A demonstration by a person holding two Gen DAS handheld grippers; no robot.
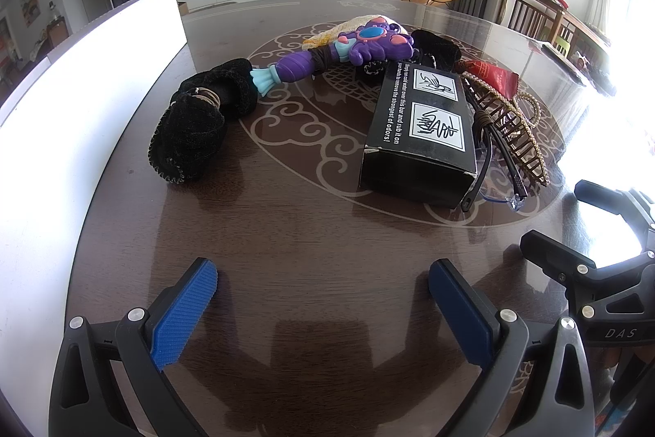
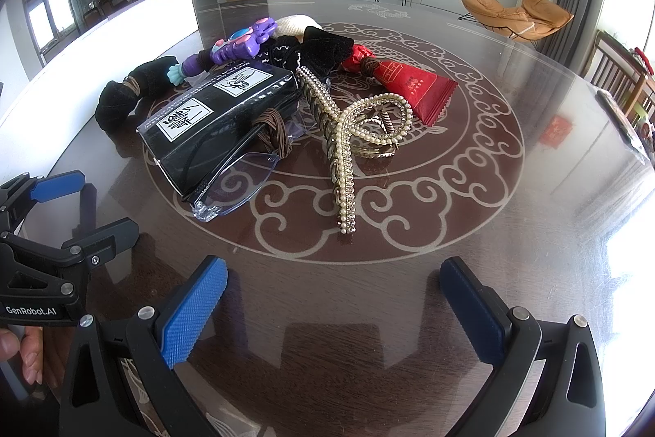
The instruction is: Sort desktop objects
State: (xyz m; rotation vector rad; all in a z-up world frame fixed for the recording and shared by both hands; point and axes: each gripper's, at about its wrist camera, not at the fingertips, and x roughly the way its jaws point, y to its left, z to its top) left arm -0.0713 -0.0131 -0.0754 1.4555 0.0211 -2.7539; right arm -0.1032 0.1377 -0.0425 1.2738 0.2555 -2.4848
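A pile lies mid-table: a black box (image 1: 421,125) (image 2: 221,113), a purple toy (image 1: 348,52) (image 2: 237,44), a black velvet scrunchie (image 1: 200,121) (image 2: 127,93), a pearl hair claw (image 2: 348,134) (image 1: 516,121), clear glasses (image 2: 229,179) (image 1: 491,166) leaning on the box, a red packet (image 2: 413,84) and a black bow (image 2: 323,48). My left gripper (image 1: 323,293) (image 2: 86,207) hovers open over bare wood in front of the box. To its right, my right gripper (image 2: 333,297) (image 1: 573,216) is open too, just short of the claw's tip. Neither holds anything.
A white panel (image 1: 82,109) (image 2: 123,27) runs along the table's left side. The dark wooden table (image 2: 511,232) has a glossy top with a pale scroll pattern. A cream knitted item (image 2: 290,23) lies behind the toy. Chairs stand at the far right edge.
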